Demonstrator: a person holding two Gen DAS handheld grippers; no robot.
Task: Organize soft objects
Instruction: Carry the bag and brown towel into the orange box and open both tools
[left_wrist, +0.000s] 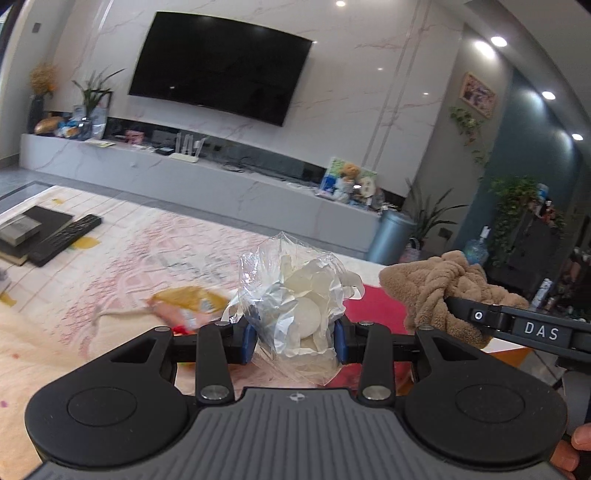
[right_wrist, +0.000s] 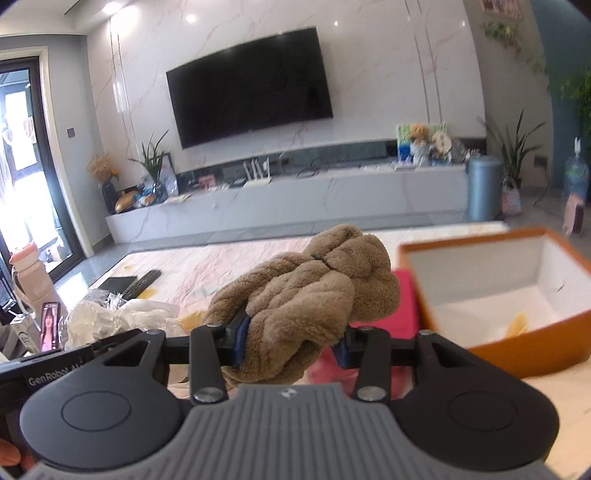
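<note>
The left gripper (left_wrist: 294, 341) clamps a crinkled clear plastic bag of white padding (left_wrist: 300, 295), lifted above the pink patterned table cover (left_wrist: 110, 280). At its 2 o'clock, the right gripper (right_wrist: 291, 341) pinches a bunched brown fleece cloth (right_wrist: 306, 295). An open orange cardboard box (right_wrist: 517, 347) (white inside) sits at 2 o'clock of that, beside a pink cloth (right_wrist: 404, 306).

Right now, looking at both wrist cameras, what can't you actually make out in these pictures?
- Left wrist view: the snack packet on the mat is motion-blurred, so its print is unreadable.
- Left wrist view: what the plastic bag holds is veiled by crinkled film; only white shapes show.
- Right wrist view: the orange box is cut off by the right edge, and its near wall hides part of the floor inside.
- Right wrist view: the brown towel hides most of the pink thing behind it.
</note>
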